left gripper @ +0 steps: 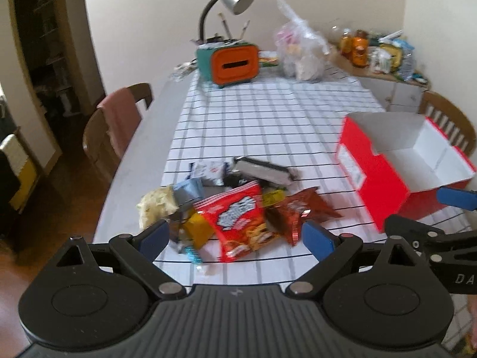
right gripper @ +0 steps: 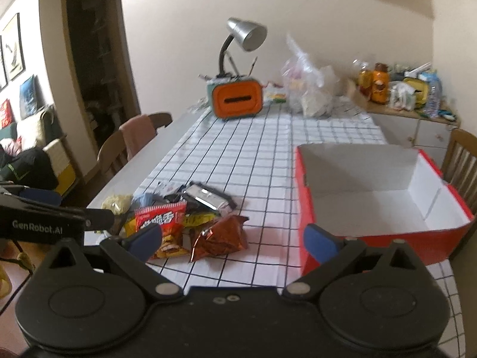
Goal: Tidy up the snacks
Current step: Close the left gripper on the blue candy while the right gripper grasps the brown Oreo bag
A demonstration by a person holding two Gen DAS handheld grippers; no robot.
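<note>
A pile of snack packets lies on the checked tablecloth: a red chip bag (left gripper: 238,220) (right gripper: 162,226) in front, a shiny brown packet (left gripper: 298,208) (right gripper: 220,235) to its right, a silver-black packet (left gripper: 262,171) (right gripper: 205,195) behind, and a pale yellow one (left gripper: 156,205) (right gripper: 117,203) at the left. An open red box (left gripper: 375,185) (right gripper: 307,205) with a white, bare inside stands to the right. My left gripper (left gripper: 235,235) hovers open just above the near side of the pile. My right gripper (right gripper: 234,237) is open too, between the pile and the box, holding nothing.
An orange and teal organiser (left gripper: 231,65) (right gripper: 237,100) with a desk lamp (right gripper: 246,34) and a clear plastic bag (left gripper: 299,49) (right gripper: 310,86) sit at the table's far end. Wooden chairs (left gripper: 113,125) (right gripper: 462,158) stand on both sides. A cluttered sideboard (right gripper: 402,89) is at the back right.
</note>
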